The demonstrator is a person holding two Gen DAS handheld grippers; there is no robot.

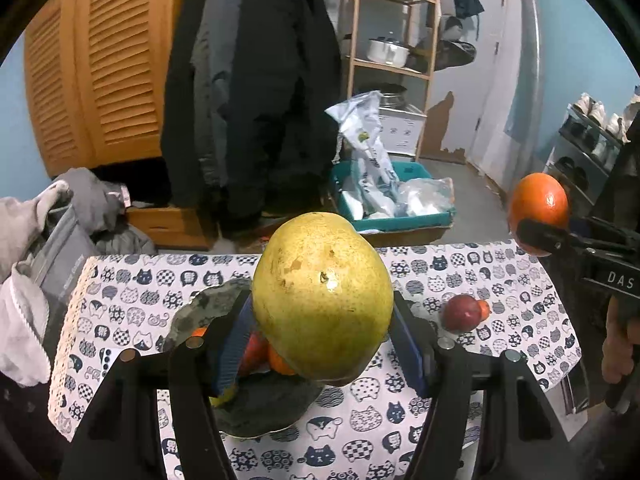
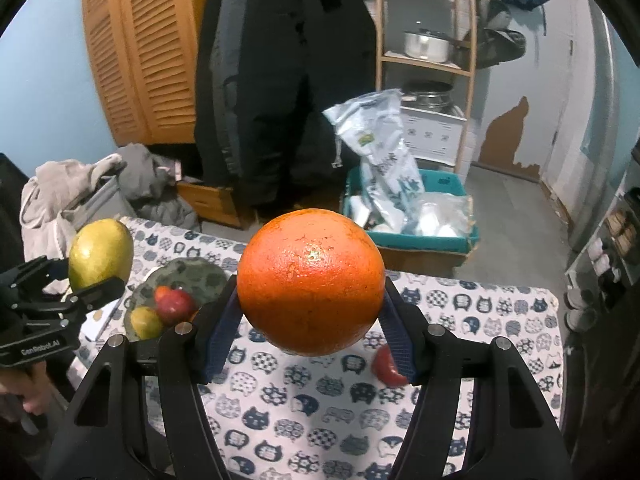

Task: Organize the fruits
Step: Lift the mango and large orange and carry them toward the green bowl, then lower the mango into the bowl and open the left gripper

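1. The left gripper (image 1: 322, 336) was clamped on a yellow-green pear (image 1: 322, 300); both blue pads (image 1: 408, 344) pressed the fruit's sides, and the jaws stood partly open at the pear's width.
2. The pear was held clear of the table (image 1: 360, 432), above a dark plate (image 1: 212, 304).
3. The right gripper (image 2: 310, 320) was clamped on an orange (image 2: 310, 280), with a pad against each side of the fruit and the jaws spread to its width.
4. The orange was held clear of the table, over its cat-print cloth (image 2: 320, 408).
5. In the right wrist view, the plate sat on the table's left part and held a red fruit (image 2: 174, 304) and a small yellow-green fruit (image 2: 146, 322), the two touching. In the left wrist view, orange-coloured fruit (image 1: 278, 360) also showed on the plate, mostly hidden behind the pear.
6. A red apple (image 1: 462, 312) lay on the cloth to the right, apart from the plate. A small orange fruit (image 1: 485, 309) sat just behind it; contact between them could not be determined.
7. Each gripper appeared at the edge of the other's view, with a hand (image 1: 618, 344) below the right gripper's body.
8. Beyond the table stood a black coat (image 1: 256, 92), a louvred wooden cabinet (image 1: 100, 64), a shelf (image 1: 394, 32) with a pot (image 1: 388, 51), and a teal bin (image 1: 394, 196) with plastic bags.
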